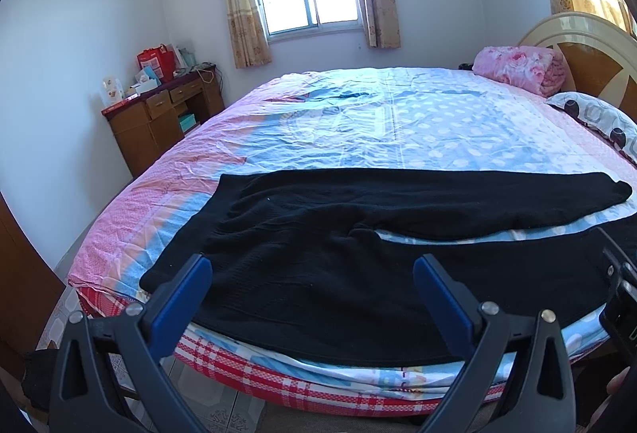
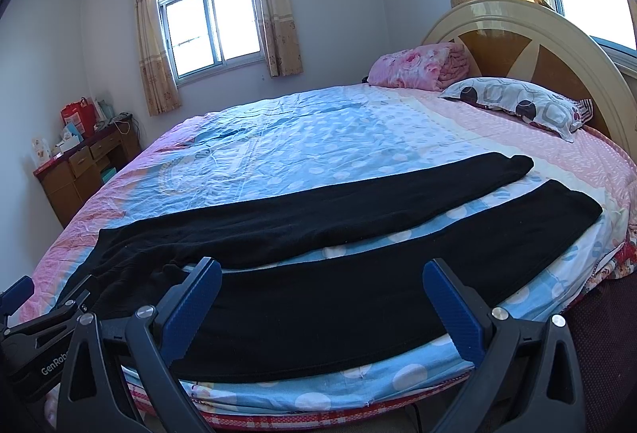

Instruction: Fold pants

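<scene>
Pants (image 2: 318, 273), black, lie spread flat along the near edge of the bed (image 2: 318, 138), both legs stretched toward the headboard (image 2: 517, 46) end with a strip of blue dotted sheet showing between them, waist toward the foot end. Left gripper (image 1: 312, 273) hangs over the near edge above the waist part, jaws spread wide, nothing between them. Right gripper (image 2: 322, 277) is just as wide apart over the nearer leg, holding nothing. A pillow (image 2: 517, 102) and a folded pink quilt (image 2: 418, 70) sit by the headboard, well apart from the pants.
</scene>
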Demonstrator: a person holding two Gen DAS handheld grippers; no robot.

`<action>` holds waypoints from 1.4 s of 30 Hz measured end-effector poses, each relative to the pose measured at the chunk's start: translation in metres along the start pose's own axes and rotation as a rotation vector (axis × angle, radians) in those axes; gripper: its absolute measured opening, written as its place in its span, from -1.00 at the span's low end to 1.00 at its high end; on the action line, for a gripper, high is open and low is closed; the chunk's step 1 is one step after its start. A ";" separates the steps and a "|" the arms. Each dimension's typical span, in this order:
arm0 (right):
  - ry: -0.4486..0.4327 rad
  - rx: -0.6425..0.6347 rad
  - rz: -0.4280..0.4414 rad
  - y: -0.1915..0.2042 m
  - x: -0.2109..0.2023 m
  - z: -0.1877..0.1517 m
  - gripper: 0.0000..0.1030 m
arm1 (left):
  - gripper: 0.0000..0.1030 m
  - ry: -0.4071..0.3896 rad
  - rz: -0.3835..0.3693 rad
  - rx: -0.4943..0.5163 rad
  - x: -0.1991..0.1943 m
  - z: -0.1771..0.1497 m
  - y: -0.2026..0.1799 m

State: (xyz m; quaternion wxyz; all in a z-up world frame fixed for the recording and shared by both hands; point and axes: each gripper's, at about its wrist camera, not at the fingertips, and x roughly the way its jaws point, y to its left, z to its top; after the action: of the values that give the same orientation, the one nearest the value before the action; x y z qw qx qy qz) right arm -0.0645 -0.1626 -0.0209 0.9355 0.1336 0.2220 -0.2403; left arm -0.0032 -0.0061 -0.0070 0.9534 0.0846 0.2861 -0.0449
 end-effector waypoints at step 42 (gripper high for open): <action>0.002 0.137 -0.388 -0.154 0.039 0.041 0.98 | 1.00 0.111 0.072 -0.032 0.083 -0.002 0.044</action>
State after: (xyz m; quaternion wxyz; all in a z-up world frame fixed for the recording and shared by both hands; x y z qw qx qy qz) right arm -0.0978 -0.3229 -0.0257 0.8601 0.1520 0.2278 -0.4304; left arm 0.0707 0.0346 -0.0489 0.9383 0.0819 0.3360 -0.0010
